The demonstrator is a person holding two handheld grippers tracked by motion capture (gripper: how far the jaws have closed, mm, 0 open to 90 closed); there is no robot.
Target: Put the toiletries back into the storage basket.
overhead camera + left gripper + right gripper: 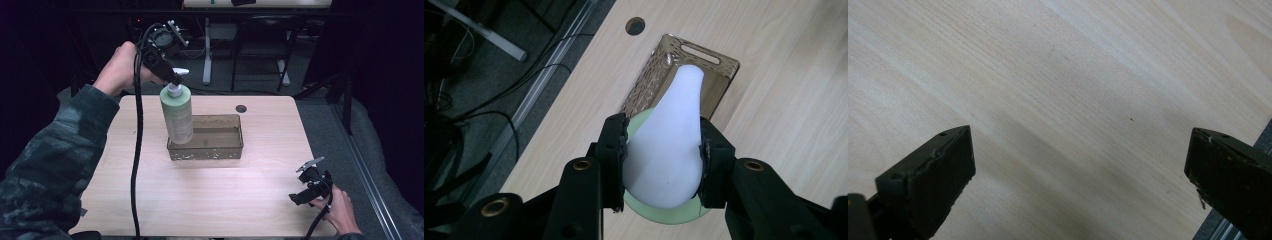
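A pale green bottle (177, 115) with a white pump head (176, 82) hangs over the left end of a clear brown plastic bin (220, 150). My left gripper (172, 77) comes down from above and is shut on the pump head (666, 150), its jaws pressing both sides; the bottle's green shoulder (669, 215) peeks out below. In the left gripper view the bin (649, 80) lies straight under the bottle. My right gripper (300, 192) rests low at the table's front right corner, its jaws wide open over bare wood (1083, 190) with nothing between them.
The light wood table (210, 195) has a round cable hole (241, 108) behind the bin. A black cable (136, 150) hangs from the left gripper across the table's left side. Desk legs and cables stand on the dark floor beyond the far edge.
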